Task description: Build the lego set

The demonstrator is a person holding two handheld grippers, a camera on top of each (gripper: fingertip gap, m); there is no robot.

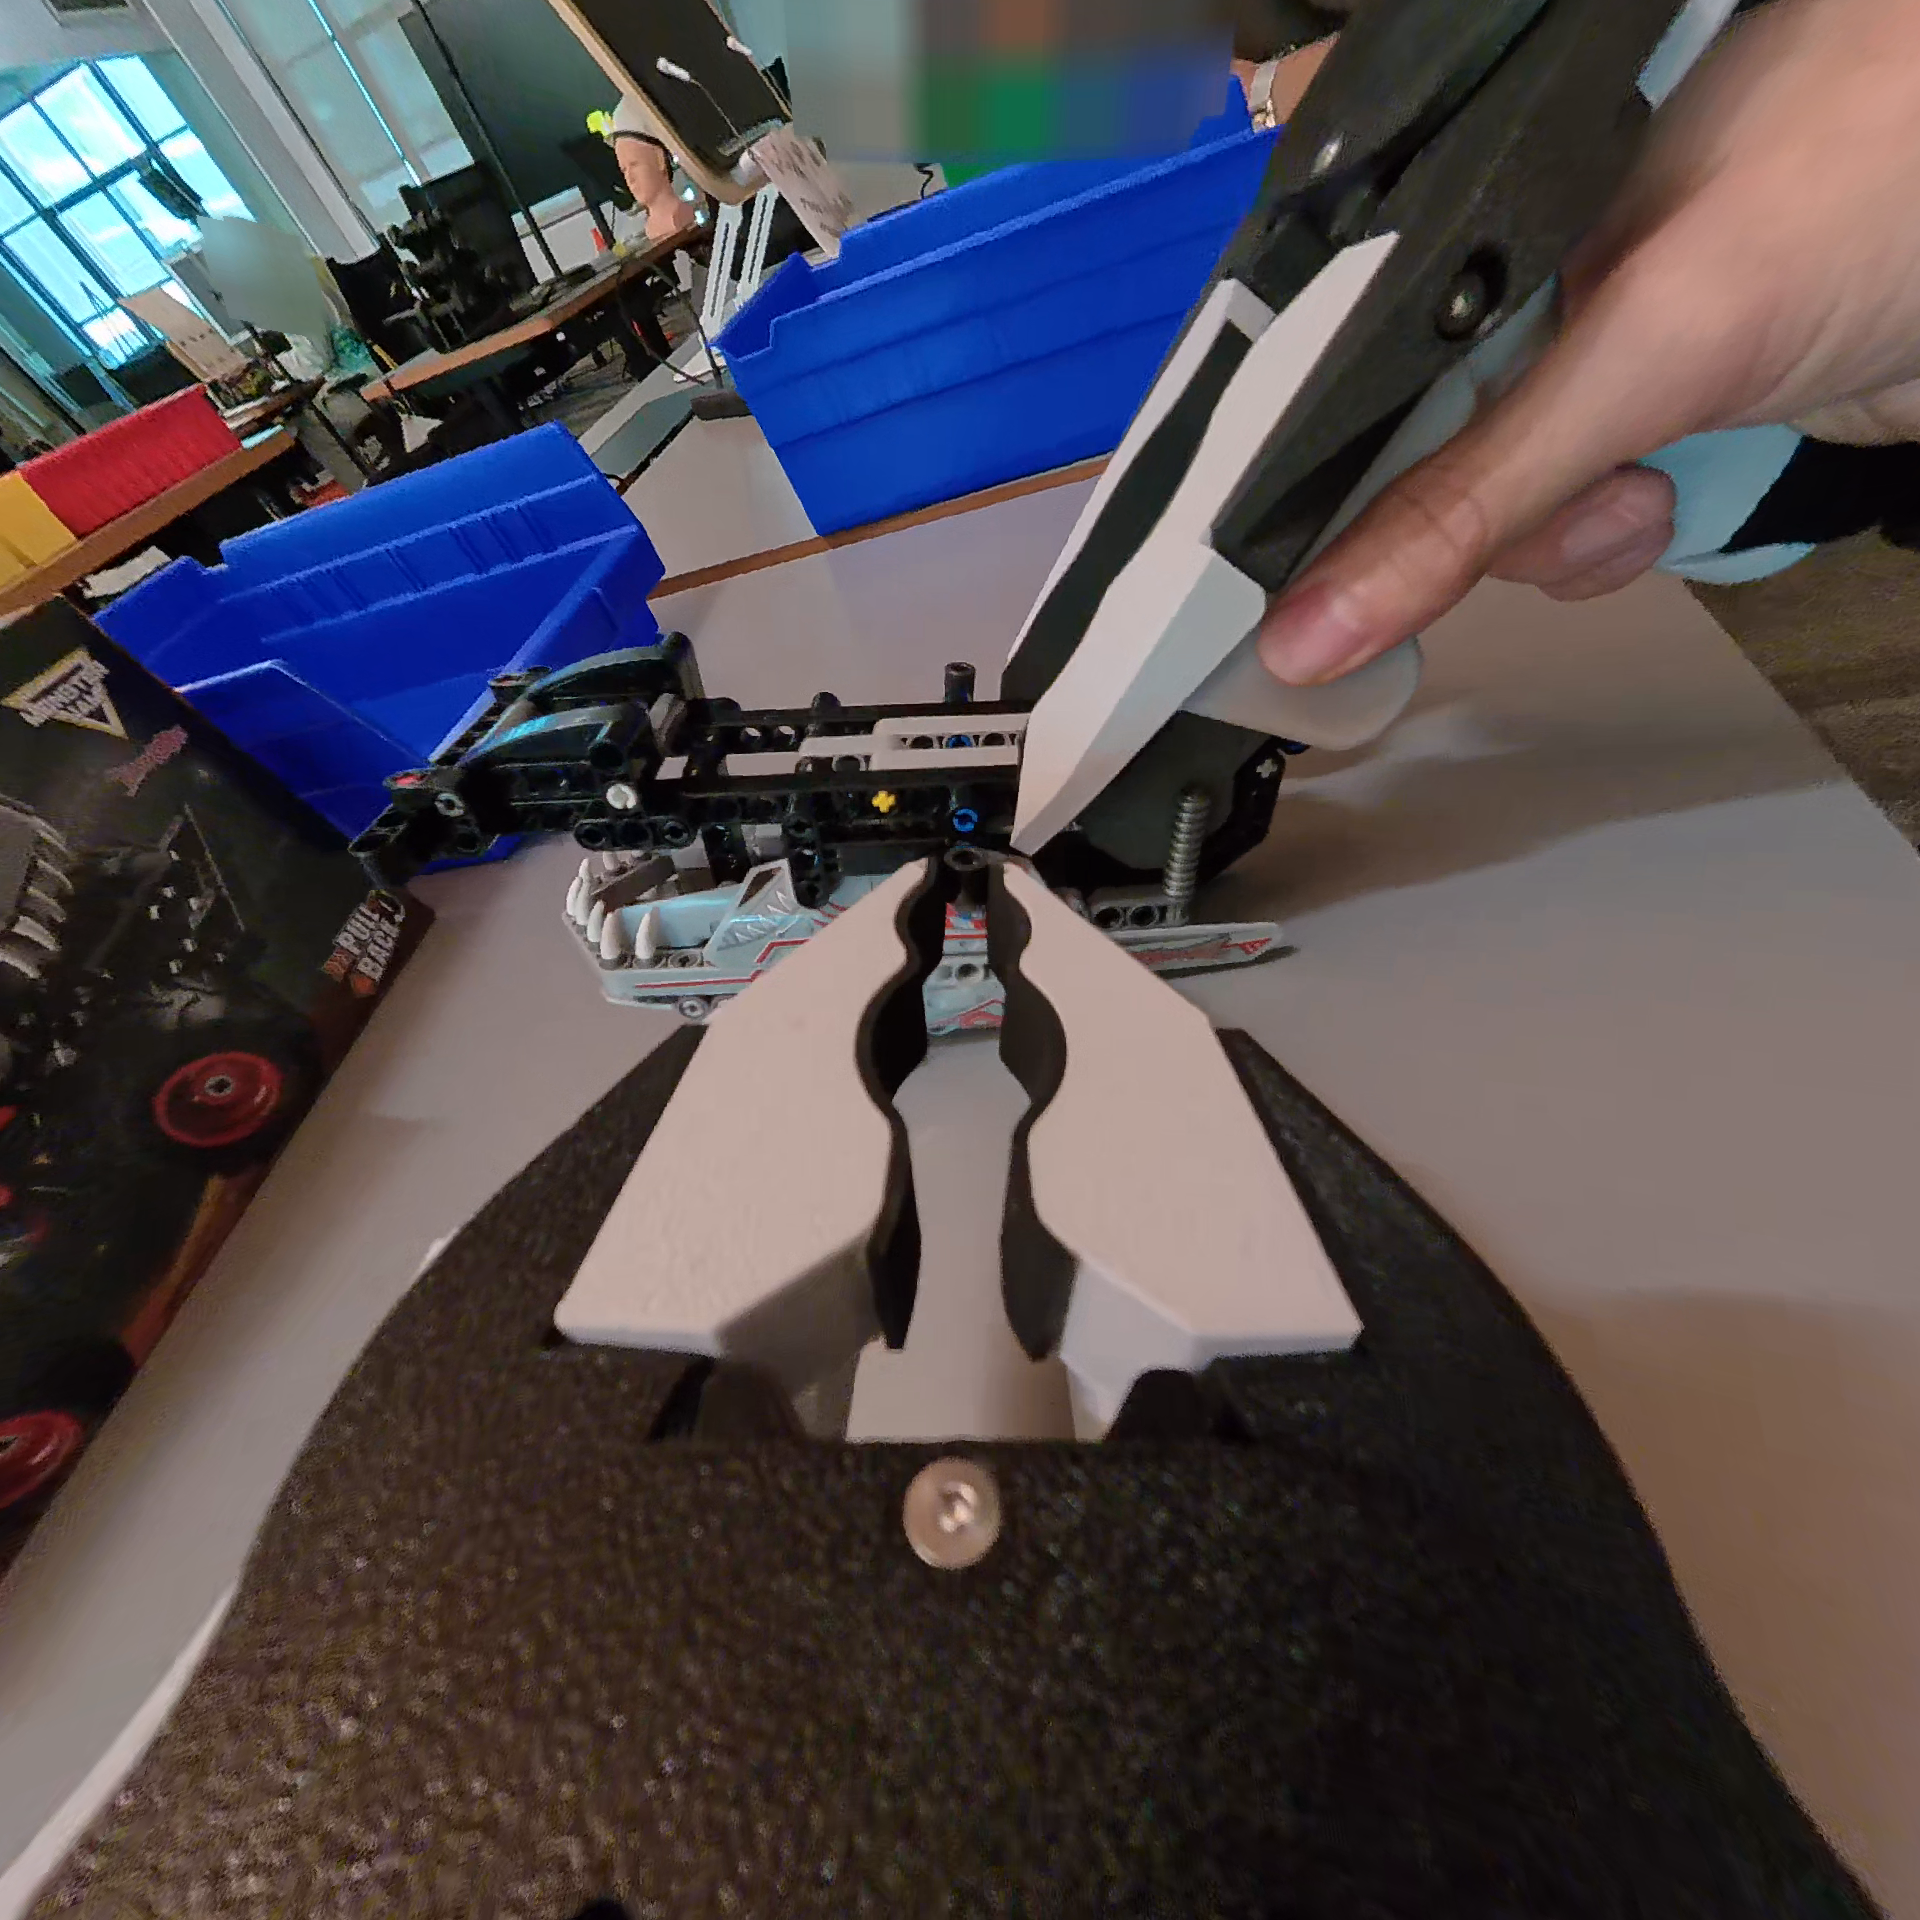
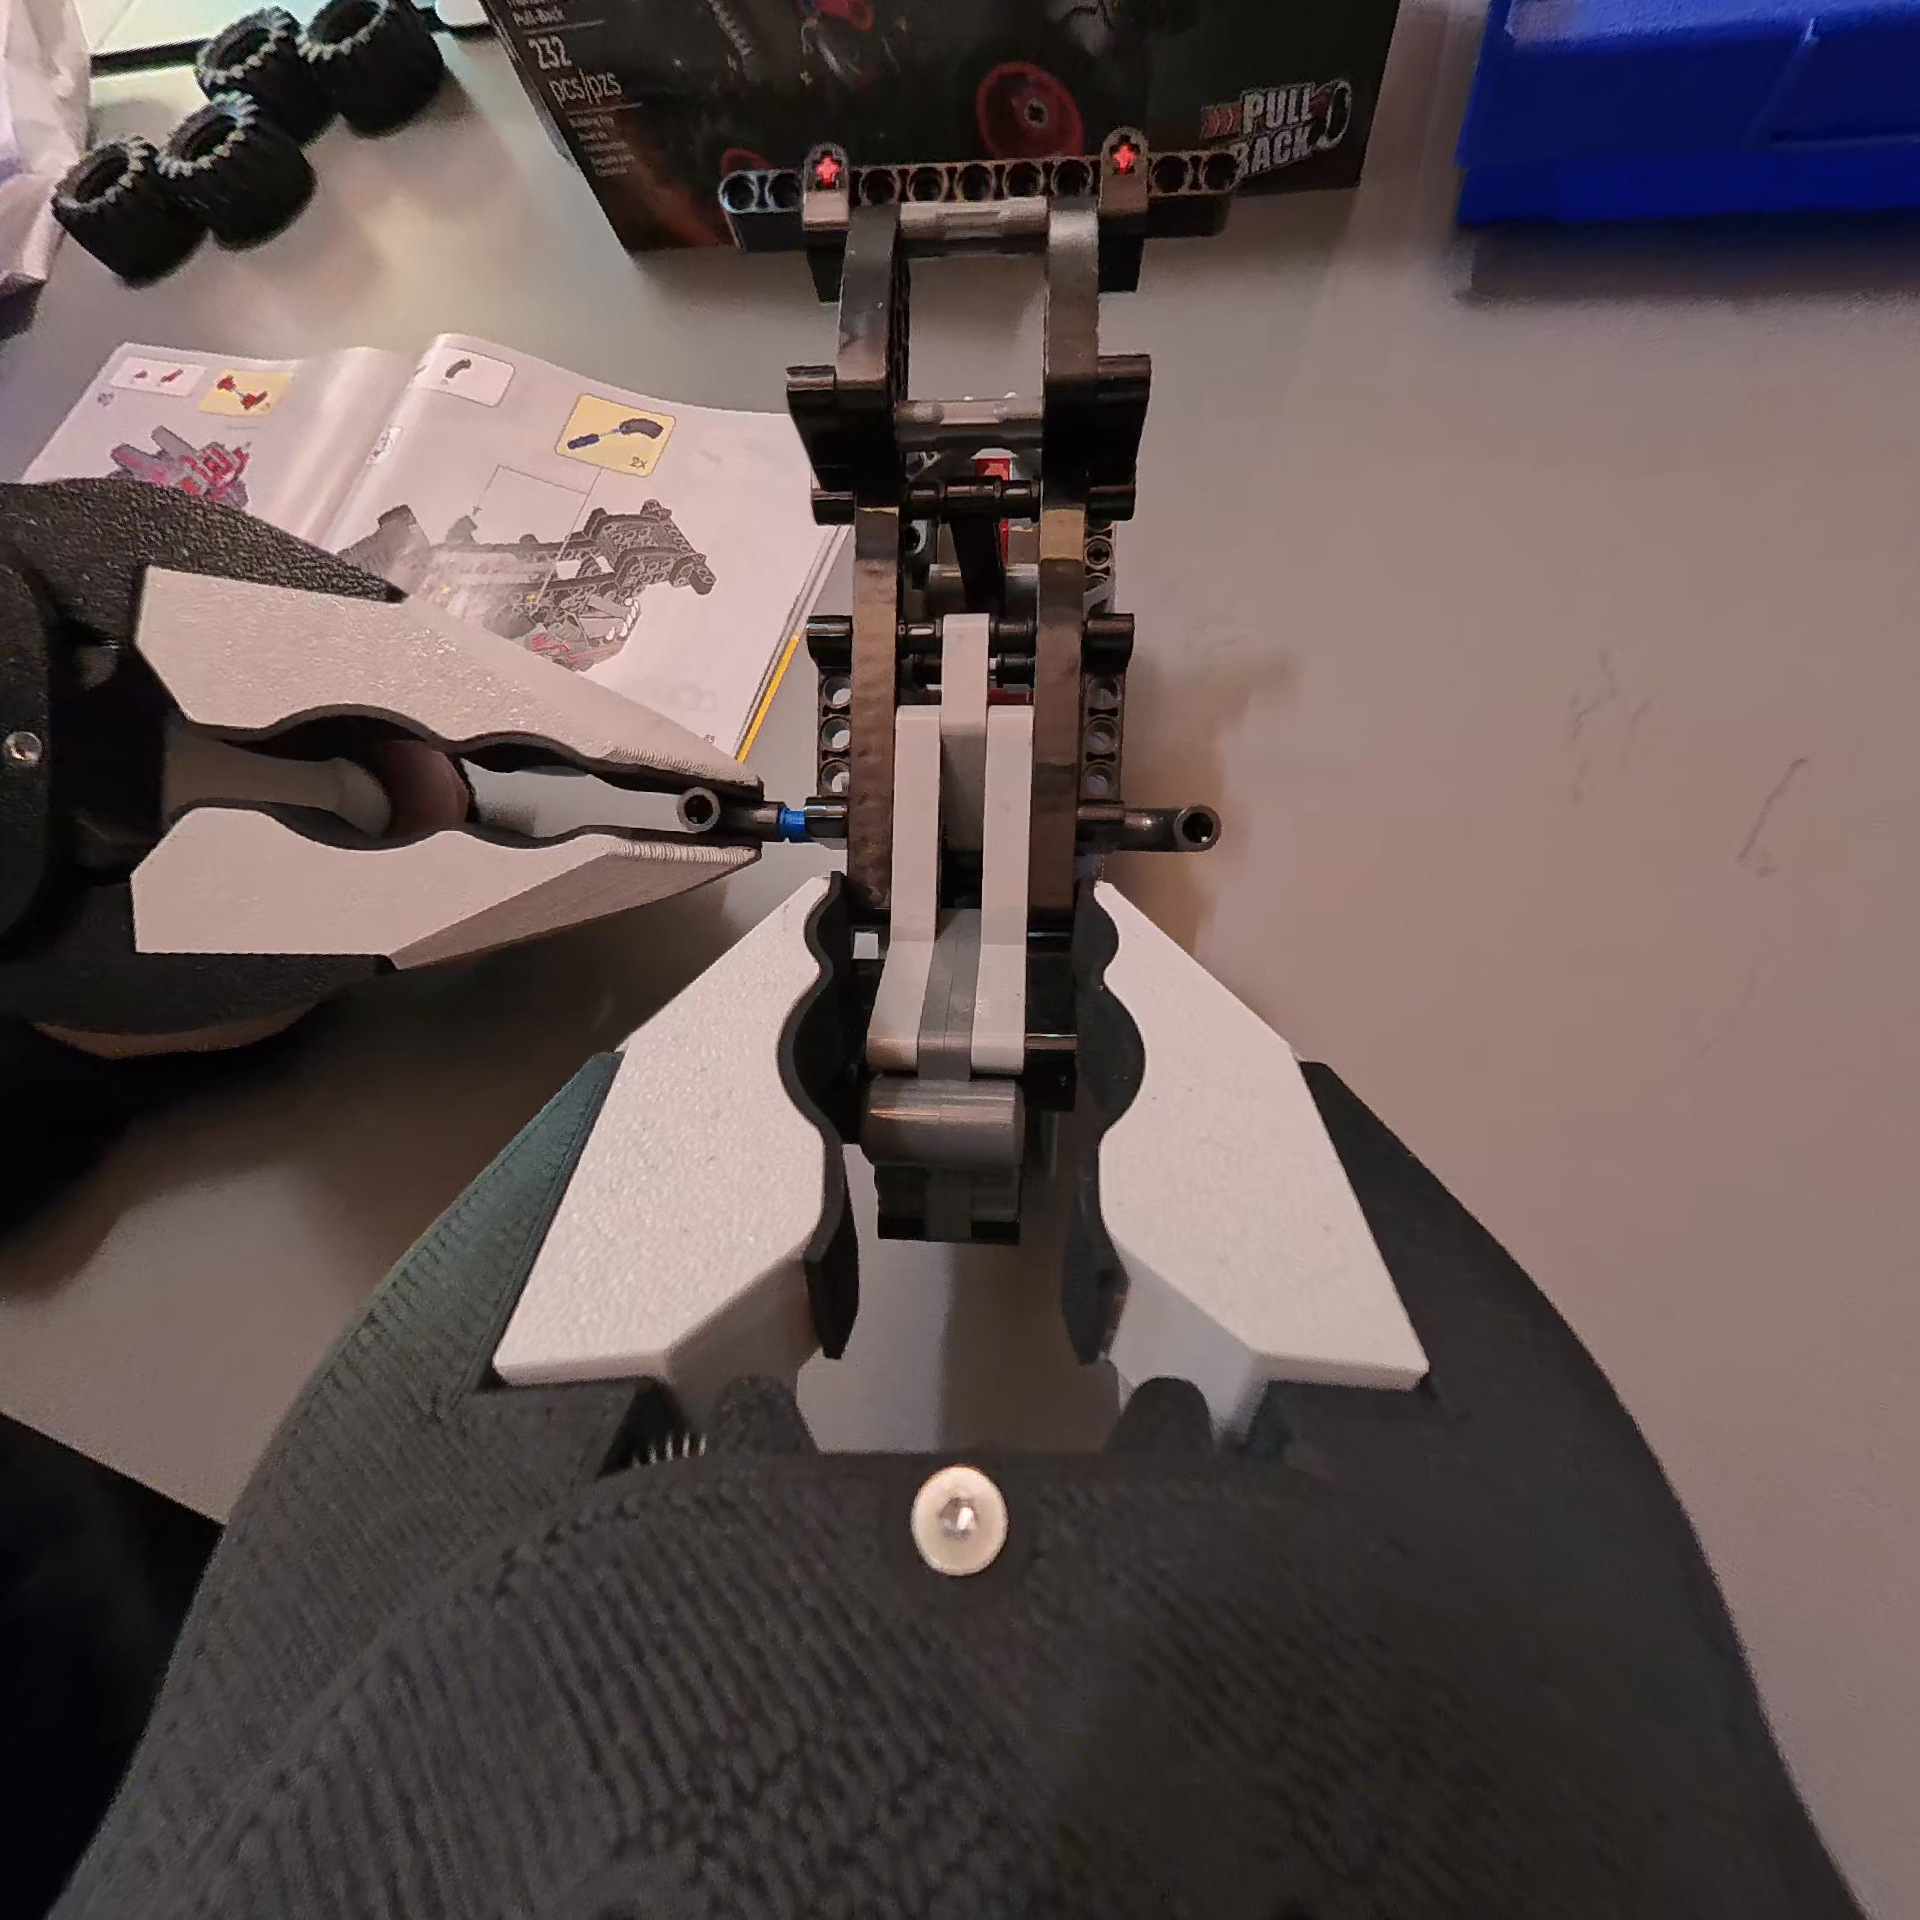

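The black Lego chassis (image 1: 727, 769) is held level above the table, over a grey toothed body piece (image 1: 675, 935). My right gripper (image 2: 964, 888) is shut on the chassis's rear end, around the grey motor block (image 2: 945, 997); it also shows in the left wrist view (image 1: 1023, 805), coming down from the upper right. My left gripper (image 1: 961, 868) is shut on a small black connector (image 2: 698, 807) with a blue pin (image 2: 792, 823), whose pin end meets the chassis's left side. The left gripper shows in the right wrist view (image 2: 756, 821) too. A matching connector (image 2: 1174, 826) sticks out of the right side.
An open instruction booklet (image 2: 499, 488) lies left of the chassis. The set's box (image 2: 935, 94) stands behind it, with several black tyres (image 2: 229, 125) at far left. Blue bins (image 1: 997, 343) (image 1: 416, 623) stand at the back of the table. A hand (image 1: 1662, 364) holds the right gripper.
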